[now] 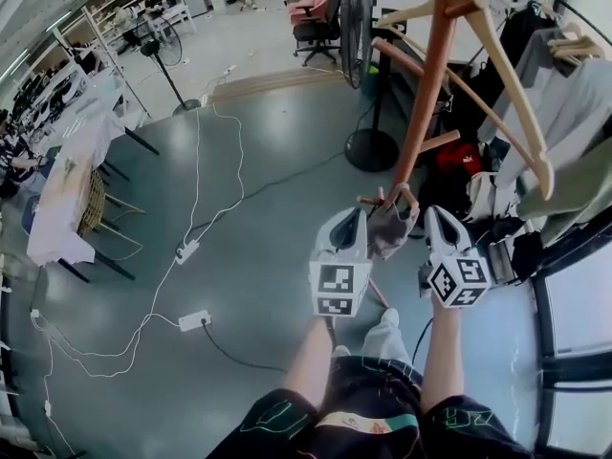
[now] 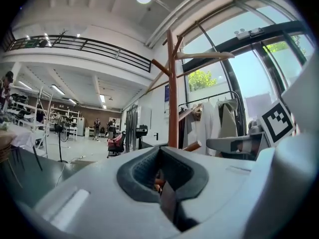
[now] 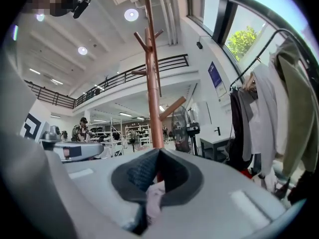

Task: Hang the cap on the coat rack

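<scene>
Bright daylight through tall windows [image 2: 259,78], ceiling lamps [image 3: 131,15] glaring; strong fisheye bending edges

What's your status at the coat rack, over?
Both shut on cap: left gripper, right gripper. Cap low beside coat rack, not seen hooked. Hanging clothes at right, clear of cap.

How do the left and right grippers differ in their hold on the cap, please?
The left gripper pinches a dark strip of the cap; the right gripper pinches pale fabric. The left holds its left side, the right its right. Both are shut on it, beside the coat rack.
</scene>
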### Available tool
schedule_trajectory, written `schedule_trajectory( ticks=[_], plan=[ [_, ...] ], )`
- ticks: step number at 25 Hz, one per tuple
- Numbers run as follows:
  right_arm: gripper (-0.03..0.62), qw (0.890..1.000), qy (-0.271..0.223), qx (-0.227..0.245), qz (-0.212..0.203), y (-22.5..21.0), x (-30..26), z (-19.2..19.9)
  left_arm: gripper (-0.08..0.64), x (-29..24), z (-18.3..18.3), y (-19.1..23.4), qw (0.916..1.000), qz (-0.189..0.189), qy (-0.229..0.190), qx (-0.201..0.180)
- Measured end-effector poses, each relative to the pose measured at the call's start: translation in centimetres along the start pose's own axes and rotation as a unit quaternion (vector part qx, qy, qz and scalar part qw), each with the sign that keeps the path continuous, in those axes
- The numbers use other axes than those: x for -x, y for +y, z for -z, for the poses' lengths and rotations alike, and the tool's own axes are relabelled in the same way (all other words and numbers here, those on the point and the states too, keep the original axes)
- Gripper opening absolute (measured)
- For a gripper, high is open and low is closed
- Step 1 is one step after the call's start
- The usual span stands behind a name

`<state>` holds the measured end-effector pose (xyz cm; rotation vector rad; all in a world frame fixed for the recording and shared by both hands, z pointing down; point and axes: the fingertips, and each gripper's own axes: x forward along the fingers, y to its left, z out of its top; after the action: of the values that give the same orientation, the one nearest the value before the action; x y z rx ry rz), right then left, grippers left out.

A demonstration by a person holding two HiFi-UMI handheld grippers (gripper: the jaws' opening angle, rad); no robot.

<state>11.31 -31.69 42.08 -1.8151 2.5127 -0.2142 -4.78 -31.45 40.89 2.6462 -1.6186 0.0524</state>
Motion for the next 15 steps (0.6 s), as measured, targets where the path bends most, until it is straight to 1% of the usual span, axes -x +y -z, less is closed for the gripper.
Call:
schedule_trajectory(
  ticks=[2,8,15],
  plan=[
    [0.003,1.000,-0.008,0.010,-0.006,0.5,0.0,-0.9,0.009,0.0,-0.9,0.0,0.9999,0.000,-0.013,-0.001],
    [0.003,0.999,-0.024,0.028,-0.010,0.9,0.1,-2.7,0.009,-0.1,-2.1,-0.5,0.9995,0.007,-0.031,0.000],
    [0.003,0.998,-0.033,0.047,-0.003,1.3,0.1,-3.6,0.009,0.1,-2.9,0.4,0.9982,0.017,-0.055,0.017]
  ],
)
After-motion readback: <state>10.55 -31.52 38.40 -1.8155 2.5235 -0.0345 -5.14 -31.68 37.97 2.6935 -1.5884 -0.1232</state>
